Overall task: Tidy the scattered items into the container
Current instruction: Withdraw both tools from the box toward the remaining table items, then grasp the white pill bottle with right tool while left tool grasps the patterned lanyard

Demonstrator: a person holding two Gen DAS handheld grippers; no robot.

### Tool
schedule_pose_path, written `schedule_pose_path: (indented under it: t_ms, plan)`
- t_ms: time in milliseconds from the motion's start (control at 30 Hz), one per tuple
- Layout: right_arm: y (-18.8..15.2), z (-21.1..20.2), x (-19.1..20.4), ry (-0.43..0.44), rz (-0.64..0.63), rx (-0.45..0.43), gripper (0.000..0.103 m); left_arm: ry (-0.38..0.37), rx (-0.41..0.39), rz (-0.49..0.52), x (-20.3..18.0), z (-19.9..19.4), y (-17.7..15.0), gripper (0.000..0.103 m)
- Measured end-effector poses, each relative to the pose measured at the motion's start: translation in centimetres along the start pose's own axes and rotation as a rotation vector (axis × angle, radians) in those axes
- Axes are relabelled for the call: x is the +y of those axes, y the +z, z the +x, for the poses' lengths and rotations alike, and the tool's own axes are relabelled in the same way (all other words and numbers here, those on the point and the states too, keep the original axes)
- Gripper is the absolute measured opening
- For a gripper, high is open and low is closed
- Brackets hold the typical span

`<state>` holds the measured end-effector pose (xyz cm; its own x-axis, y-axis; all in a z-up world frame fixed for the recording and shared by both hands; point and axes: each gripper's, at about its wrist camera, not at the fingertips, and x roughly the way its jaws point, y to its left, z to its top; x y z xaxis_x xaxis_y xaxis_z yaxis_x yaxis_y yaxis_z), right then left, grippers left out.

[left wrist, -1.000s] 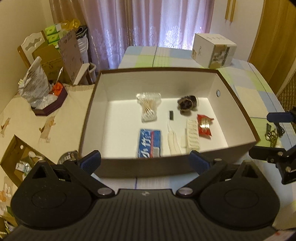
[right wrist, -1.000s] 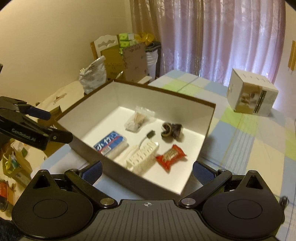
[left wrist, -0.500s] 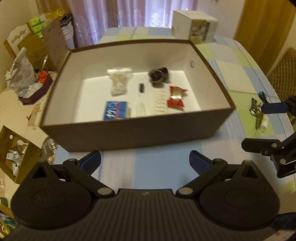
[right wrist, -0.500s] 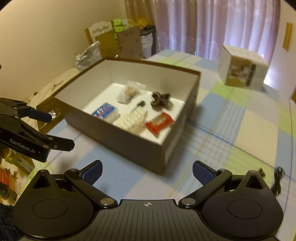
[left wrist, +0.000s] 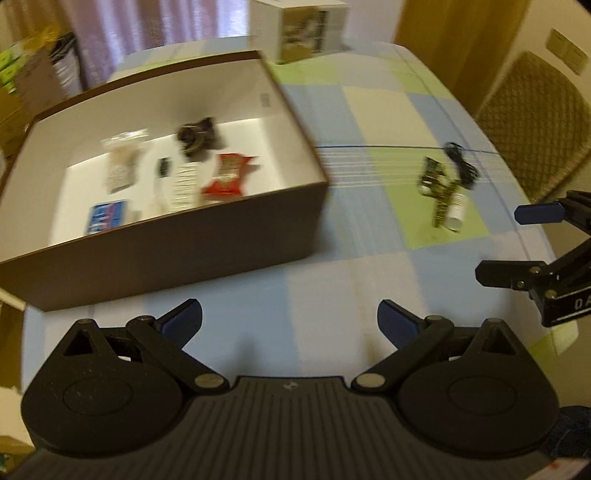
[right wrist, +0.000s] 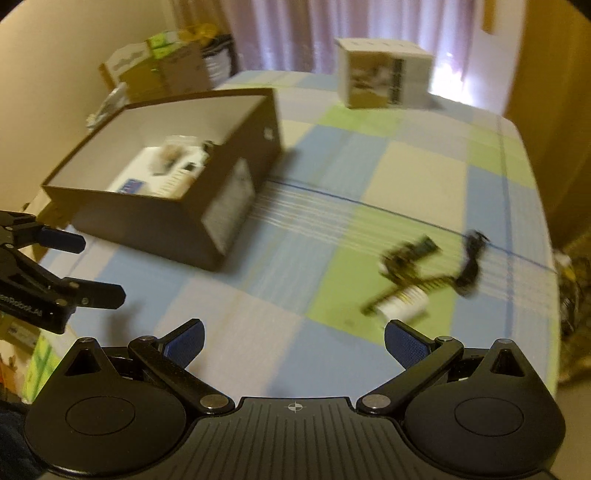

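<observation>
The right gripper (right wrist: 293, 343) is hanging wide open and empty above the checked tablecloth (right wrist: 406, 166), just short of the last loose cluster: a small white bottle (right wrist: 404, 304), a yellow-black comb-like piece (right wrist: 399, 280) and a black cord (right wrist: 471, 266), touching one another (motion blur is hiding finer detail). The left gripper (left wrist: 290, 321) is likewise spread and carrying nothing. The brown box (right wrist: 236, 192) is sitting well apart to the left, already holding several items. Best approach: straddling the bottle across its width, closing squarely, avoiding snagging the cord.

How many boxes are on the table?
2. The big brown box sits open on the left with things inside. The small white box stands at the table's far end. Others may be hidden.
</observation>
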<state>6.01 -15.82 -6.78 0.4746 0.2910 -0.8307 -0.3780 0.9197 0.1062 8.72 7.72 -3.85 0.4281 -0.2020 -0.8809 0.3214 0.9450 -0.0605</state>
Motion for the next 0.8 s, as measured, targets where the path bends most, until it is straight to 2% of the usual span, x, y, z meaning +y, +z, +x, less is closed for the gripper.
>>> schedule_pose_path:
  t_ms: [300,533,600,667,800]
  plan:
    - [-2.5,-0.9,-5.8,-0.056,0.052,0.0,0.101,-0.076,-0.015,0.081,-5.9,2.4,1.2,0.096]
    - [-3.5,0.3,-8.7,-0.044,0.032,-0.03,0.101,-0.081,-0.016,0.101,-8.4,4.7,2.1,0.095]
    - [-3.6,0.9,-9.1,-0.031,-0.002,-0.041,0.096,-0.078,-0.012,0.105,-8.9,5.5,2.3,0.093]
    - [-3.6,1.7,-9.5,-0.019,-0.033,-0.038,0.087,-0.072,-0.01,0.109,-9.2,6.2,2.6,0.093]
    - [-3.2,3.0,-10.1,0.019,-0.09,-0.047,0.08,-0.065,-0.005,0.107,-9.4,7.3,3.1,0.093]
